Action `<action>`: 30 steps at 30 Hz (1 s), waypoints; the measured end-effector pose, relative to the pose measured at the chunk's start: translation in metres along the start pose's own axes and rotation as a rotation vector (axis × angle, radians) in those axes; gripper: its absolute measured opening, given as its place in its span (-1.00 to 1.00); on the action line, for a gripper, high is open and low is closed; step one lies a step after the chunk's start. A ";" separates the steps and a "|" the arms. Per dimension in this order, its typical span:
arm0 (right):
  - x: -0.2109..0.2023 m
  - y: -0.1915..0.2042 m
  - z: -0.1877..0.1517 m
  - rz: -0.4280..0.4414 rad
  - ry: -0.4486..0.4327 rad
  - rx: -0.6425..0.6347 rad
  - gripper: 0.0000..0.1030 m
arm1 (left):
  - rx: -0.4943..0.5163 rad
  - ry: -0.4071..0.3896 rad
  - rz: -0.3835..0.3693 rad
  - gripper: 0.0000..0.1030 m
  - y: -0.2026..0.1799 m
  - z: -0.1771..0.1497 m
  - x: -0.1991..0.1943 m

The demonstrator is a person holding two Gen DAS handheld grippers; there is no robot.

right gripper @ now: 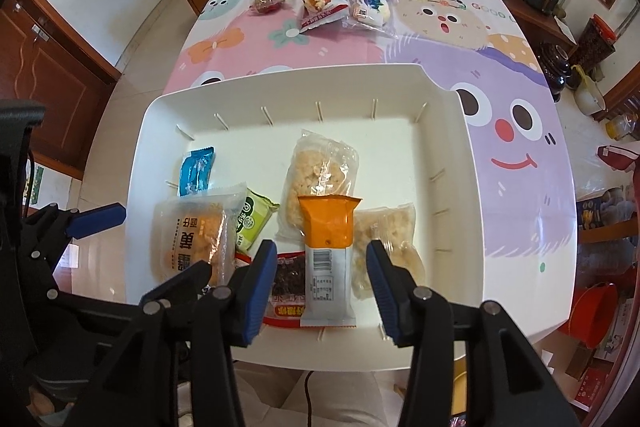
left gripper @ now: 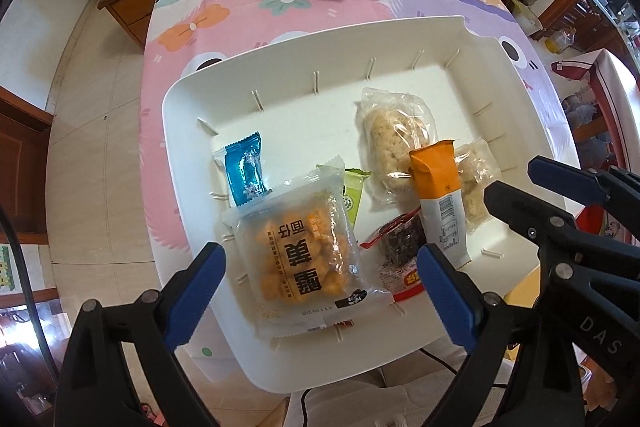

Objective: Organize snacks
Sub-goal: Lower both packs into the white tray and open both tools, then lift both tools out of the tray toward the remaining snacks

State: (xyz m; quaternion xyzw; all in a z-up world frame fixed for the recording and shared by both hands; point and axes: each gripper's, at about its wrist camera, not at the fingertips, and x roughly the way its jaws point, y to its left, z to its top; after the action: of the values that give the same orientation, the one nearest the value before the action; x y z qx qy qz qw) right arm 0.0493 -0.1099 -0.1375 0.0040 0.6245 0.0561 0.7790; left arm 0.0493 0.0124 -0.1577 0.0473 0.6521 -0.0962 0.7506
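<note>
Snacks in crinkly plastic wrappers lie loose in a white plastic bin [right gripper: 460, 163], a smooth rectangular tub with rounded corners and thin ribs along its inner walls, sitting on a surface [right gripper: 520, 187] covered by a glossy cartoon-print cloth in pink and purple. Nearest the left gripper [left gripper: 320, 291] is a square translucent pouch of orange puffs [left gripper: 308, 259], its edges serrated and its contents lumpy. Behind it lie a shiny blue foil packet [left gripper: 244, 173] and a pale green packet [left gripper: 352, 197], partly tucked under the pouch. A clear bag of pale puffed rice cake [right gripper: 316, 175] lies mid-bin, with a second clear bag of rough beige chunks [right gripper: 388, 243] to its right. A long orange-and-white bar wrapper [right gripper: 328, 263] overlaps a red-edged packet of dark pieces [right gripper: 288, 279]. The right gripper [right gripper: 320, 287] hovers with its blue ribbed fingers spread to either side of that bar, not touching it. The left gripper's blue fingers are likewise spread wide, flanking the orange pouch without contact. At the far end of the surface sits a small heap of further wrapped snacks [right gripper: 328, 1], red, white and clear.
</note>
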 end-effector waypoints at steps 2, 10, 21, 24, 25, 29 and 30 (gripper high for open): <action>0.000 -0.001 0.000 0.003 0.002 0.001 -0.09 | 0.000 0.000 0.001 0.86 0.000 0.000 0.000; 0.003 -0.005 0.001 0.007 0.012 0.002 -0.09 | 0.001 0.002 0.004 0.86 -0.001 0.000 0.000; 0.005 -0.009 0.006 0.006 0.004 -0.003 -0.09 | 0.011 -0.015 0.025 0.86 -0.005 0.009 0.001; 0.005 -0.012 0.010 0.004 -0.001 -0.005 -0.09 | 0.014 -0.024 0.033 0.86 -0.005 0.014 0.001; 0.004 -0.012 0.012 0.003 -0.005 -0.006 -0.09 | 0.013 -0.030 0.039 0.86 -0.004 0.016 0.000; 0.001 -0.015 0.020 0.001 -0.028 -0.004 -0.09 | 0.008 -0.069 0.071 0.86 0.001 0.028 -0.006; 0.000 -0.017 0.023 -0.002 -0.037 0.001 -0.09 | 0.003 -0.078 0.077 0.86 0.003 0.031 -0.008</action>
State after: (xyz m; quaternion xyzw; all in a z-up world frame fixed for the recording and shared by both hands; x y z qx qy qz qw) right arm 0.0731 -0.1256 -0.1336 0.0047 0.6099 0.0549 0.7905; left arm 0.0790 0.0097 -0.1452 0.0698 0.6198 -0.0699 0.7785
